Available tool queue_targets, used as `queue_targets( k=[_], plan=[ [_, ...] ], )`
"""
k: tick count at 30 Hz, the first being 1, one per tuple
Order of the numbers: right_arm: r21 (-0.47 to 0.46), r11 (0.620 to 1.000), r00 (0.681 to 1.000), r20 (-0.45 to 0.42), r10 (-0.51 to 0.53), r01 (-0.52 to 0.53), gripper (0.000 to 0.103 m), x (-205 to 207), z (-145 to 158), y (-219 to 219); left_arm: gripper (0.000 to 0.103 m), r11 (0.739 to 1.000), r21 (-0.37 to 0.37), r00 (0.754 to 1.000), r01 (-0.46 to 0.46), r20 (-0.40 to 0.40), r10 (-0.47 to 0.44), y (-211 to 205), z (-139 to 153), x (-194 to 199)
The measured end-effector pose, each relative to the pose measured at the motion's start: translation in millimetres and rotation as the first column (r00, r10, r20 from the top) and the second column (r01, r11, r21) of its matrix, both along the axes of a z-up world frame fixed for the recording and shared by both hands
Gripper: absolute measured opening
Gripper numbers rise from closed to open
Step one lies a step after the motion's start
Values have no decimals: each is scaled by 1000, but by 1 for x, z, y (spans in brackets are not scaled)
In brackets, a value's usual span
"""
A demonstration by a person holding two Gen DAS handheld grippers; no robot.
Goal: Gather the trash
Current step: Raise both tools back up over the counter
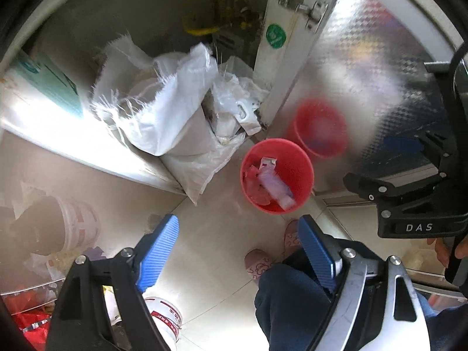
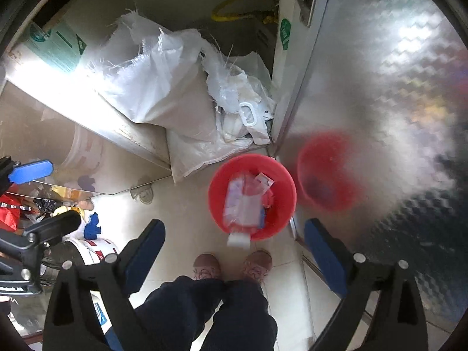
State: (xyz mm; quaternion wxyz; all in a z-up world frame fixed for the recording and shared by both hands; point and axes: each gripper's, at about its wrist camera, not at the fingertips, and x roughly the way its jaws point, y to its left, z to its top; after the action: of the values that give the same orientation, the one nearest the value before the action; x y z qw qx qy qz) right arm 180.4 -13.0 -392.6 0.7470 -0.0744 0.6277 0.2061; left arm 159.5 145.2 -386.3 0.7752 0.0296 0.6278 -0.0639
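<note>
1. A red bucket (image 2: 251, 196) is standing on the pale tile floor (image 2: 187, 219), beside a shiny metal door (image 2: 380, 87), with wrappers (image 2: 242, 204) lying inside it.
2. A white scrap (image 2: 239, 239) is showing blurred at the bucket's near rim.
3. The right gripper (image 2: 234, 251) is pointing down over the bucket, its jaws standing wide and holding nothing.
4. The left gripper (image 1: 238, 251) is also gaping wide and empty.
5. A person's slippers (image 2: 231, 264) are standing near the bucket.

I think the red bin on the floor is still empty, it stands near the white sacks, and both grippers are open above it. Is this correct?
Not quite: the red bin is not empty. The right wrist view shows wrappers and clear plastic packets inside it. The rest holds: it stands by the white sacks, and the left gripper and right gripper are open above it.
</note>
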Motion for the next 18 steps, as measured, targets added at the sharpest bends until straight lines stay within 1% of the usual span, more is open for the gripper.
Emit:
queue_targets(
  k=[3,6,10,15,18],
  plan=[
    [9,1000,1000,25,-4,3,96,-6,30,-2,83,1000,16,1000,-7,19,7,-1,28,-3],
    [21,1000,998,54,-16,15,96,-14,66,-3,83,1000,12,999,-13,48,13,-2,66,-5],
    [43,998,995,92,-39,36,96,-22,121,-10,85,1000,12,995,10,96,-11,-6,118,-6],
    [63,995,986,143,-87,79,96,-23,172,-21,87,999,38,986,33,164,-39,-13,174,1],
    [73,992,978,174,-114,103,97,-21,200,-27,93,999,9,980,45,191,-46,-13,203,9]
  ],
)
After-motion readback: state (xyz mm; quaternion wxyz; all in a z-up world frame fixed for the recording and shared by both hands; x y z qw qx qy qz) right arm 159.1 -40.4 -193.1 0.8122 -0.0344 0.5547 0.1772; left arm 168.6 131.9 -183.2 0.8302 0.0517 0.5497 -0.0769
